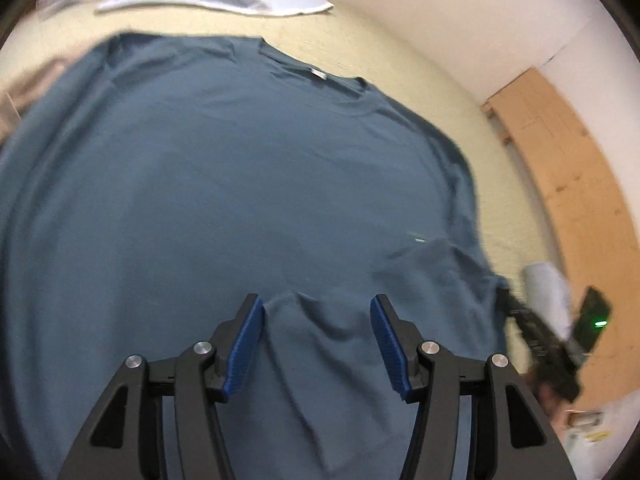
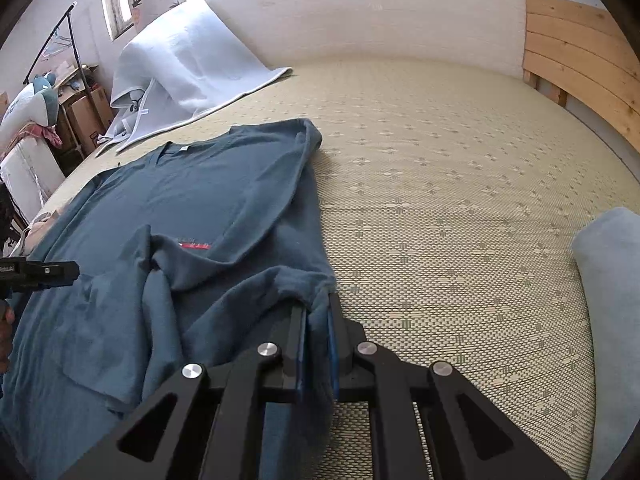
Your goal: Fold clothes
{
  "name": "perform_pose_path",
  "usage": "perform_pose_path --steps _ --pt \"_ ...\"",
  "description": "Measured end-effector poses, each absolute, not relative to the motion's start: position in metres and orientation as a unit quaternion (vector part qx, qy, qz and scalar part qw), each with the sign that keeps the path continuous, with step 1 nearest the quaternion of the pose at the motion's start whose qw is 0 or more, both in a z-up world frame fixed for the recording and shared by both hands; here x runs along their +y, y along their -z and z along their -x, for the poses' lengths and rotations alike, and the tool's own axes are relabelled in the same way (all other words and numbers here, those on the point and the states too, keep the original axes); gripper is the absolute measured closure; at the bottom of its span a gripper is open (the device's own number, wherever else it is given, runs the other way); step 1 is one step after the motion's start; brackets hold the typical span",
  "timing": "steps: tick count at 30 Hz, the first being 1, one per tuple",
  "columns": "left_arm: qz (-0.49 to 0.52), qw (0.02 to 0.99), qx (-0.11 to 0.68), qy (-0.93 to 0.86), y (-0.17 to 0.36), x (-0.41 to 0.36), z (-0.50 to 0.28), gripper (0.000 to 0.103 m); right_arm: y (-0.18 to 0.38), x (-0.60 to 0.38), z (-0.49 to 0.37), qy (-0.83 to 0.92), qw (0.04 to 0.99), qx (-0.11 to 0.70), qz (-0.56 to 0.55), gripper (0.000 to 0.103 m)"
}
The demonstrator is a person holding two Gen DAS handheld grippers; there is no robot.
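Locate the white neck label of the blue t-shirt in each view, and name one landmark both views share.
Left wrist view: the neck label sits upper centre, just inside the collar of the blue t-shirt, far beyond the open left tool.
Right wrist view: the neck label sits upper left, at the collar, far from the right tool shut on the shirt's edge.
Shared landmark: the wooden headboard.

My left black plastic two-finger gripper has ribbed blue pads on angular black fingers; round silver screws sit at the linkage pivots; triangular cut-outs in the outer arms; my right black plastic gripper is built the same, with thin blue pads and silver screws.
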State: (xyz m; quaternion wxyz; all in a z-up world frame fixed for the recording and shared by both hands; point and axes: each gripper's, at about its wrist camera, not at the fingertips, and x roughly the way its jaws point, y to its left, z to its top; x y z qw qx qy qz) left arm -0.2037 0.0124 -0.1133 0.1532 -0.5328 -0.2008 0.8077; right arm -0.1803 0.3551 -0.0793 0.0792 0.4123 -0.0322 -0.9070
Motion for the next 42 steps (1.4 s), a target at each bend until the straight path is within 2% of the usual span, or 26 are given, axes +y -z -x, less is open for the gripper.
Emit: perform_pose_path --steps 5,10,11,13,15,18,22,28,38,41,42 --pt "0.522 0.184 -0.239 -0.798 0.113 0.015 0.198 0.044 0.080 0.355 0.180 0.906 0.079 -0.033 -0.414 0.095" --pt "0.525 0.166 -0.237 -0.801 0.117 0.012 0.197 0.045 0.082 0.355 0.180 0.906 0.080 -0.036 -0.414 0.095" --pt "0.527 0.160 -0.238 -0.800 0.116 0.012 0.198 0.050 0.082 0.355 0.180 0.906 0.080 -0.036 -0.414 0.095" --pt "0.531 0.142 -0.232 -0.803 0.116 0.012 0.201 0.068 0.082 0.355 0.181 0.906 0.081 -0.037 -0.414 0.095" --pt "0.532 0.126 -0.225 -0.806 0.116 0.012 0.203 0.090 0.083 0.355 0.181 0.906 0.082 -0.038 -0.413 0.095" --pt "0.524 0.116 -0.230 -0.812 0.115 0.010 0.204 0.098 0.083 0.356 0.181 0.907 0.086 -0.041 -0.411 0.095" --pt "0.498 0.103 -0.239 -0.827 0.106 -0.001 0.205 0.099 0.082 0.355 0.179 0.907 0.094 -0.037 -0.409 0.096" --pt "0.452 0.029 -0.268 -0.850 0.078 -0.062 0.221 0.100 0.081 0.371 0.177 0.909 0.074 -0.054 -0.407 0.098" --pt "0.399 -0.054 -0.263 -0.877 0.031 -0.142 0.243 0.100 0.080 0.391 0.176 0.906 0.077 -0.067 -0.410 0.098" --pt "0.389 -0.055 -0.261 -0.882 0.024 -0.144 0.239 0.100 0.088 0.391 0.178 0.896 0.092 -0.048 -0.432 0.096" --pt "0.381 -0.053 -0.263 -0.885 0.019 -0.146 0.236 0.100 0.087 0.390 0.177 0.894 0.100 -0.039 -0.436 0.089"
